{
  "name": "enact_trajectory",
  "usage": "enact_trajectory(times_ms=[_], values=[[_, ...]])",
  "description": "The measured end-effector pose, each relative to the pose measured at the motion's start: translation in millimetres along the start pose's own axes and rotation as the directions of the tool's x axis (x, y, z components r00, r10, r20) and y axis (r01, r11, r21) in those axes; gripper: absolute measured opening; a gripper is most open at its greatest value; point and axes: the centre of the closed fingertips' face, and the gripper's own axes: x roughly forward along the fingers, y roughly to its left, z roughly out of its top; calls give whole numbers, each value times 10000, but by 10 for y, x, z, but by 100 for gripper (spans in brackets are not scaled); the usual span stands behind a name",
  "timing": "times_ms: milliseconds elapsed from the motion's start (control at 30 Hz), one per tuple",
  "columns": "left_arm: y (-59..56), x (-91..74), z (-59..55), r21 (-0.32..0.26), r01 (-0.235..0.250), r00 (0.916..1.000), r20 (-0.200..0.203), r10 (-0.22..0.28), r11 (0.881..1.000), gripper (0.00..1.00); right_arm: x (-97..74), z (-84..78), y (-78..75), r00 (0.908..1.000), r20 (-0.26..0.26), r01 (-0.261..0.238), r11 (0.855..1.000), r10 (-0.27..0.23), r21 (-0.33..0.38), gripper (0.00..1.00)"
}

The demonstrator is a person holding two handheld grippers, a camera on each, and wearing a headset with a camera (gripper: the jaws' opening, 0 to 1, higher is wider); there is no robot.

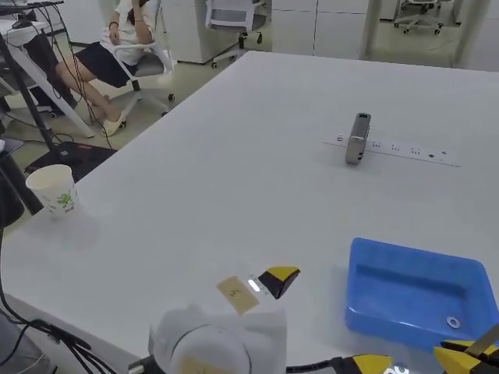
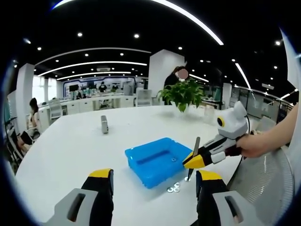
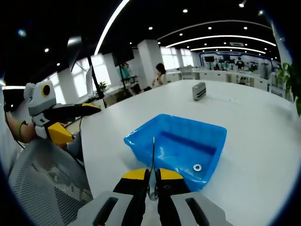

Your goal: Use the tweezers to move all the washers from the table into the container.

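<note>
Silver metal tweezers [image 3: 153,155], thin and pointed, stand up from between the yellow-and-black jaws of the right gripper [image 3: 153,173]. The jaws are squeezed against them from both sides, and that squeeze is what presses the prongs. In the right gripper view the prongs read as a single line, so they look pressed together or nearly so. Whether a washer sits between the tips I cannot tell.

In the left gripper view the tweezers slant steeply down, their point just above the table beside a small cluster of flat silver metal washers [image 2: 174,189]. That angle probably suits nipping a thin ring off a flat surface. The cluster lies just beside the near corner of the shallow blue plastic tray [image 2: 141,170], so each carry should be short. One washer [image 3: 197,167] lies already on the tray floor, near its wall, and most of the job looks undone.

The left gripper [image 2: 155,175] hangs back with its jaws spread wide and nothing between them, likely to keep clear of the work. Farther across the white tabletop [image 1: 234,156], well apart, are a grey oblong device [image 1: 358,138] and a white paper cup [image 1: 52,189].
</note>
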Motion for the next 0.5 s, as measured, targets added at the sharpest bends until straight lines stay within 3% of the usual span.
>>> enact_trajectory(times_ms=[200,367,400,500], values=[[-8,6,-14,41,38,10000,-76,-38,10000,71,21,-14,91,10000,-3,-66,9988,66,-475,4],[-15,8,-23,70,72,9999,-122,-71,9999,71,52,-40,171,9992,-359,-228,9855,170,-1679,4],[-16,9,-27,89,77,9999,-151,-76,9999,71,48,-42,127,9989,-463,-132,9794,40,-2013,3],[-15,9,-29,111,70,9998,-159,-68,9999,70,55,-46,113,9988,-494,-136,9807,41,-1949,2]])
